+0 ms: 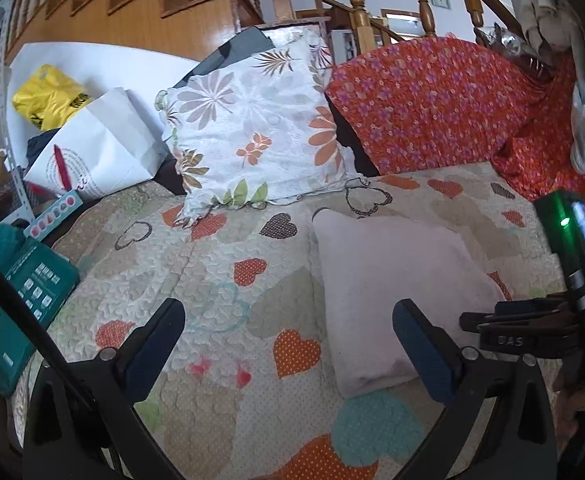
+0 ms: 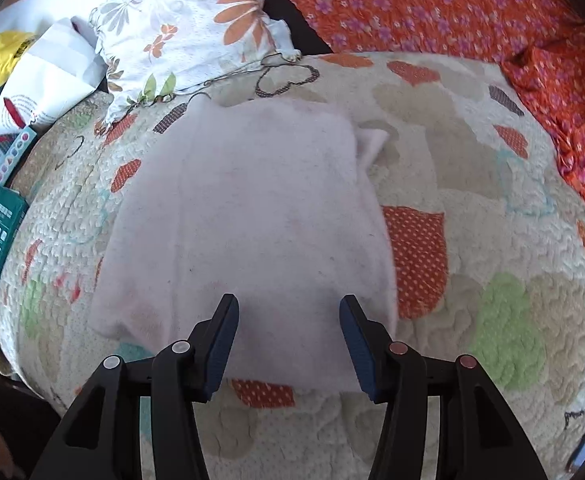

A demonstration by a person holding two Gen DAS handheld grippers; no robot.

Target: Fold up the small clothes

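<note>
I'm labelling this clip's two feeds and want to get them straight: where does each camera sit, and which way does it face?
Left wrist: on the left gripper, looking slantwise across the heart-print quilt toward the floral pillow and staircase; its open fingers show, plus the right gripper.
Right wrist: on the right gripper, angled steeply down over the folded pale pink cloth; only its open fingers show.
Shared: quilt, cloth, pillow, red floral cover.

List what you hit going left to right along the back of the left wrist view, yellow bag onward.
Yellow bag → white paper bag → floral pillow → red flowered cloth
</note>
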